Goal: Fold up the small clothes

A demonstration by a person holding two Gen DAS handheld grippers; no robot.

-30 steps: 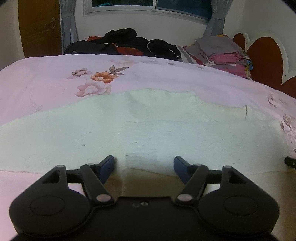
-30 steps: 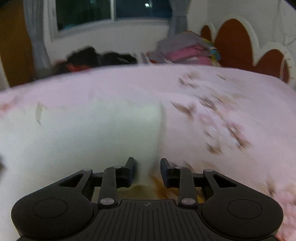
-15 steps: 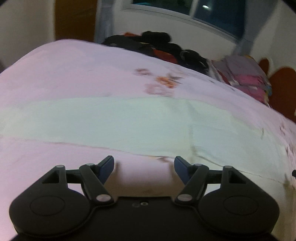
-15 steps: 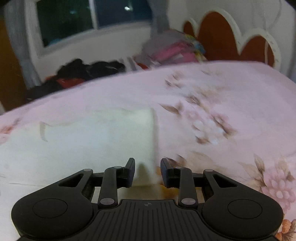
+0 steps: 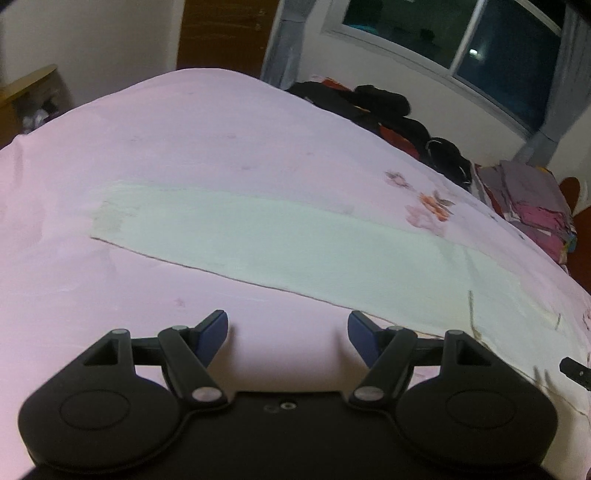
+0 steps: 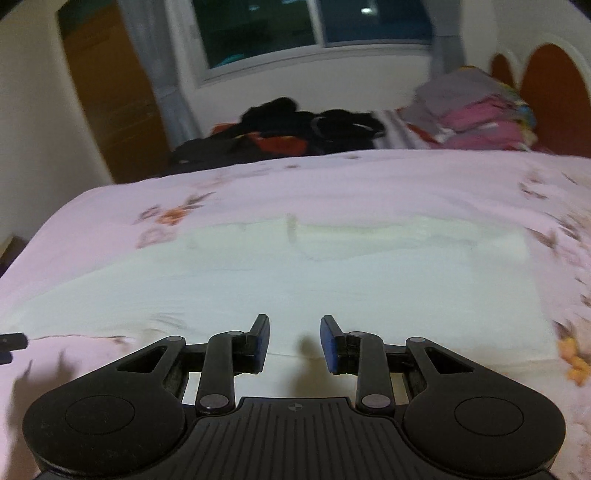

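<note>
Left gripper (image 5: 288, 328): jaws spread wide, nothing between them, hovering over bare pink bedsheet (image 5: 184, 147). Pale cloth (image 5: 295, 243) lies flat ahead of it, a long strip running from 10 o'clock to 3 o'clock, its near edge just beyond the fingertips.

Right gripper (image 6: 294, 341): jaws released, moderate gap, empty. It sits over the near edge of the same pale cloth (image 6: 314, 280), which fills the view's middle from 9 to 3 o'clock, folded layer visible toward 12.

Dark clothes heap (image 6: 295, 129) at 12 o'clock on the bed's far side; folded stack (image 6: 476, 110) at 1–2 o'clock by the headboard (image 6: 554, 81). Window (image 6: 314, 26) at 12. Right view is motion-blurred.
</note>
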